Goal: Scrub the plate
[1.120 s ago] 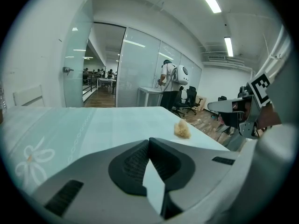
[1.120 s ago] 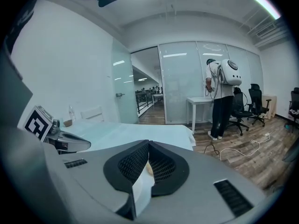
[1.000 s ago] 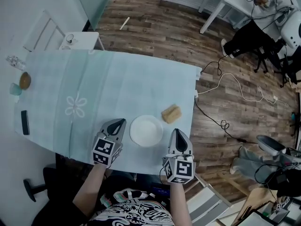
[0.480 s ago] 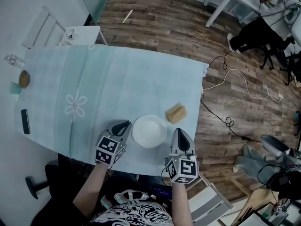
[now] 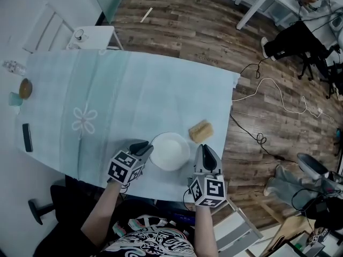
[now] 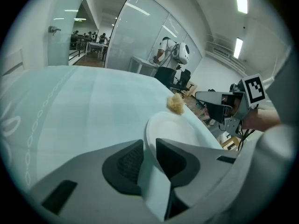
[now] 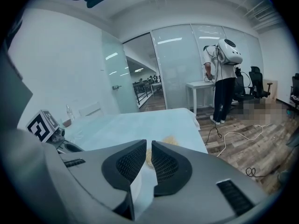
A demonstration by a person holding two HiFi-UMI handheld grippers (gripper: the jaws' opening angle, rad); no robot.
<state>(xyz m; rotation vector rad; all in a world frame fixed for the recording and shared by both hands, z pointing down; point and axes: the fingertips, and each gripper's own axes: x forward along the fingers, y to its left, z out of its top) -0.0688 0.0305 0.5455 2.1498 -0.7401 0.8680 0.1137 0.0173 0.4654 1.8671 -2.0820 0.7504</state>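
Note:
A white plate lies near the front edge of the table with the pale blue cloth. A tan sponge sits just beyond its right side. My left gripper is at the plate's left rim. In the left gripper view its jaws are opening with the rim of the plate between them, and the sponge lies beyond. My right gripper hovers right of the plate. Its jaws are opening to a narrow gap with nothing between them; the sponge lies ahead.
At the table's far left are a dark flat device, a small cup, a brown item and a bottle. A white chair stands behind. Cables trail over the wood floor. A person stands beyond the table.
My left gripper has moved right onto the plate's left rim and its jaws have spread. My right gripper has stayed beside the plate and its jaws have parted slightly.

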